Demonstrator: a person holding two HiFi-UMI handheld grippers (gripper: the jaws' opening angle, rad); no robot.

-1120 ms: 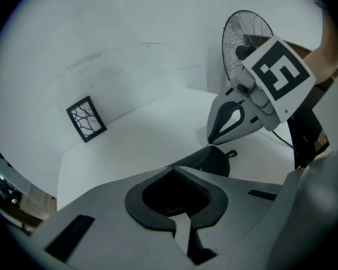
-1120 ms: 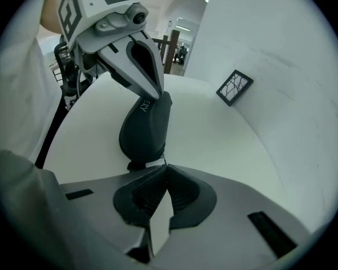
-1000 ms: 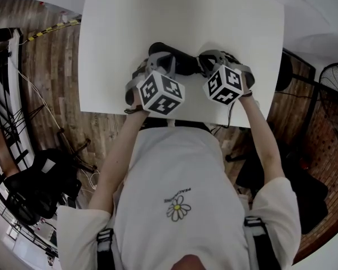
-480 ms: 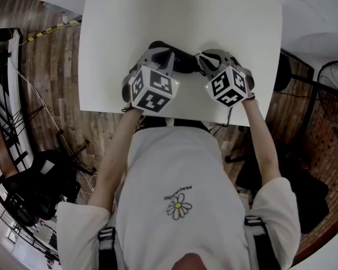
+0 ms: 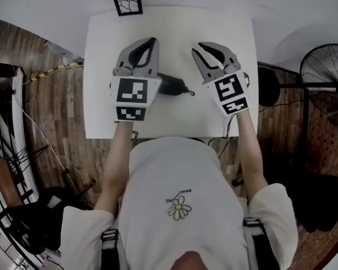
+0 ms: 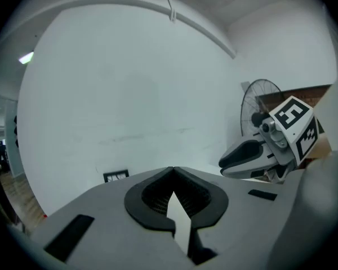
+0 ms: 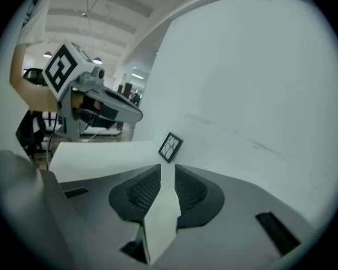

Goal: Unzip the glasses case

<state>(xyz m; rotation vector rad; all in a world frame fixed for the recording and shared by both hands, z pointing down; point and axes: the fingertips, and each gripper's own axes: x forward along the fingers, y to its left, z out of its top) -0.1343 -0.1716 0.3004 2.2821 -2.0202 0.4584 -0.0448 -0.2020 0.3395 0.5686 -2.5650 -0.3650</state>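
Observation:
The dark glasses case (image 5: 172, 85) lies on the white table (image 5: 225, 111), its left end hidden behind my left gripper; a small zip pull sticks out at its right end. Both grippers hang above the table, clear of the case. My left gripper (image 5: 153, 39) (image 6: 172, 169) is shut, tips meeting, with nothing in it. My right gripper (image 5: 196, 48) (image 7: 168, 167) has just been opening; a narrow gap shows between its pads and nothing is between them. Each gripper view looks level at the white wall, and the case is in neither.
A small black-framed card (image 5: 127, 0) (image 7: 170, 147) leans against the wall at the table's far edge. A standing fan (image 5: 325, 66) (image 6: 258, 104) is on the right. Wooden floor and dark clutter surround the table.
Both grippers have lifted up off the case, which stays on the table untouched. The right jaws have parted. The head view now shows the whole table and the wall behind.

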